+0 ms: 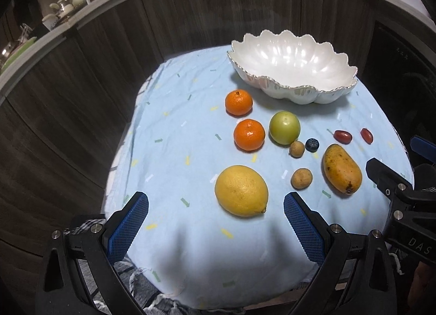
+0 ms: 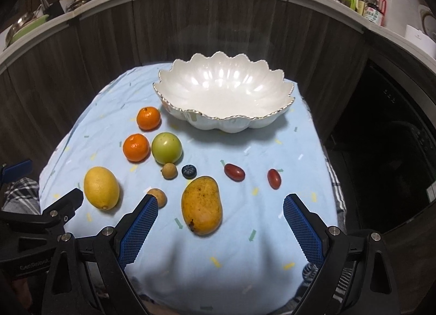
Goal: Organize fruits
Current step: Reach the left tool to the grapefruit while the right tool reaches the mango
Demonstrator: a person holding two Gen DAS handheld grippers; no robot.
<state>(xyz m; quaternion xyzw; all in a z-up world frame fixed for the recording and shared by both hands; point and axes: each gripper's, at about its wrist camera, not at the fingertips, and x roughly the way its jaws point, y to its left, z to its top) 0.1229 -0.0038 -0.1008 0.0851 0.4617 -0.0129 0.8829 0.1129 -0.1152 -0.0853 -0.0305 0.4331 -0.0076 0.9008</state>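
I hold my left gripper (image 1: 215, 207) and my right gripper (image 2: 220, 206) spread wide and empty above the pale blue patterned cloth (image 2: 245, 249). The white scalloped ceramic bowl (image 2: 280, 113) sits empty at the far side. Before it on the cloth lie two orange tangerines (image 2: 148, 118), a round green fruit (image 2: 166, 148), a yellow lemon (image 1: 241, 190) and a speckled yellow mango (image 2: 202, 204), all apart.

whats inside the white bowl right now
Nothing shows inside the white bowl: only its bare glossy interior. All the fruit, such as the mango and lemon, lies on the cloth. The near rim hides a thin strip of its floor.
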